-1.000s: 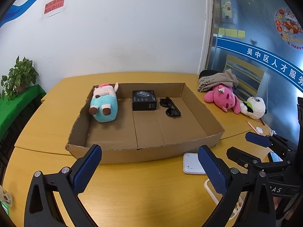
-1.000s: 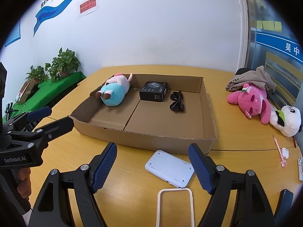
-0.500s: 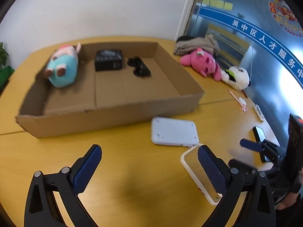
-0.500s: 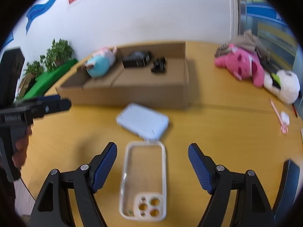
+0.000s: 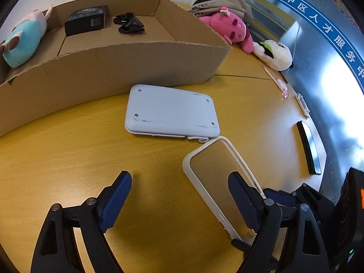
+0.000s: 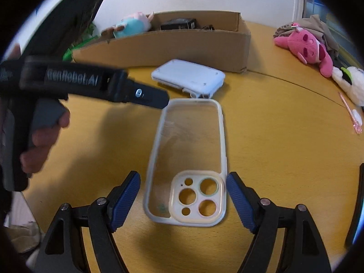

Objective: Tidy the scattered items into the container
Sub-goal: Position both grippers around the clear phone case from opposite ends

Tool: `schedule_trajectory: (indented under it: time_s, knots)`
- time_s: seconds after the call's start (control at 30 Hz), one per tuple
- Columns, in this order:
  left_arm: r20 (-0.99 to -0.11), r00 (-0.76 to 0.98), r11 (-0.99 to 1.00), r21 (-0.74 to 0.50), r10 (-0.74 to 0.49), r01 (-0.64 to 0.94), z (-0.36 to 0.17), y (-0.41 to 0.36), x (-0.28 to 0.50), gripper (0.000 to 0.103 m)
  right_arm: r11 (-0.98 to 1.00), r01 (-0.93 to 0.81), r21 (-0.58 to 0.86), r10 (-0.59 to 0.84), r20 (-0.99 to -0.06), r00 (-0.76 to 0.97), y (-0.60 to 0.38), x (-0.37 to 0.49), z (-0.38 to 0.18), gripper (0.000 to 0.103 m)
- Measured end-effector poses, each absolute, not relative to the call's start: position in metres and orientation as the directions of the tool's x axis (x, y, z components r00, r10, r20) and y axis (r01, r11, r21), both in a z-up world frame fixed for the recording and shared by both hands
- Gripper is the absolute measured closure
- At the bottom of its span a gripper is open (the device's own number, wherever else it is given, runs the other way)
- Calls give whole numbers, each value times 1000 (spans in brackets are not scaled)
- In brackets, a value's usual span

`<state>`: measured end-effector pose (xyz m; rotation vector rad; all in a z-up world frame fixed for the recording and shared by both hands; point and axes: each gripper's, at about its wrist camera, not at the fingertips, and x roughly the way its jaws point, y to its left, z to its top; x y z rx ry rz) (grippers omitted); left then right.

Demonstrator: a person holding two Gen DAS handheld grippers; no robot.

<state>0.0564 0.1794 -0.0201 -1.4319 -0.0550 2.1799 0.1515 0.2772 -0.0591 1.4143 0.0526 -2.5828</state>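
Observation:
A clear phone case (image 6: 188, 141) with a white rim lies flat on the yellow table, its camera end between the pads of my right gripper (image 6: 183, 195). That gripper is open and the pads flank the case without pressing. My left gripper (image 5: 179, 193) hovers low over bare table with its jaws closing and nothing between them; the case (image 5: 213, 166) lies partly behind its right finger. Just beyond the case lies a flat white device (image 5: 170, 113) in front of the cardboard box (image 5: 113, 68). One finger (image 6: 145, 96) of the left gripper, held in a hand, reaches in over the case's far left corner.
Inside the box lie a blue plush (image 5: 22, 38), a black carton (image 5: 86, 21) and sunglasses (image 5: 129, 22). A pink plush (image 5: 229, 28), a panda plush (image 5: 275, 54), a pink pen (image 5: 275, 79) and a black phone (image 5: 309, 147) lie on the right of the table.
Both grippers have dropped toward the table and tipped downward. The phone case has come between the right gripper's pads. The left jaws have narrowed a little.

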Motion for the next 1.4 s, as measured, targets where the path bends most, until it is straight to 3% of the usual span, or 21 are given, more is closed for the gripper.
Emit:
schedule_trajectory:
  time_s: [0.17,0.4,0.53,0.67,0.87,1.03,1.27,1.33,1.4]
  knots:
    - [-845,-291,-854,-310,449,-418,-23,175,54,13,-973,230,-5,-120,-841,-527,262,156,-67,23]
    - [-828,-195,-731,-321,525,-602,-13,145,70,13,-858,514,-1,-288,-827,-483,224,173,-67,23]
    - [-862,-124,-607,-237,491,-759,-11,131,100,12,-623,783,0,-436,-831,-346,198,187,-66,23]
    - [-877,-7,-422,-224,480,-878,-15,120,133,10,-393,919,2,-467,-862,-199,186,184,-63,23]
    - [-897,56,-315,-212,439,-925,-27,112,148,3,-184,983,5,-410,-909,-73,180,176,-58,23]
    - [-903,59,-256,-183,425,-949,-27,108,157,2,-115,993,8,-369,-929,-35,179,171,-56,23]
    - [-934,-19,-163,-42,357,-986,-32,108,176,2,-95,995,4,-340,-940,-29,180,158,-51,23]
    - [-937,-37,-153,-17,347,-988,-32,108,177,3,-87,996,2,-334,-942,-27,179,154,-50,23]
    - [-934,-46,-162,-13,354,-987,-30,107,174,14,-72,997,0,-322,-946,-24,178,152,-49,23]
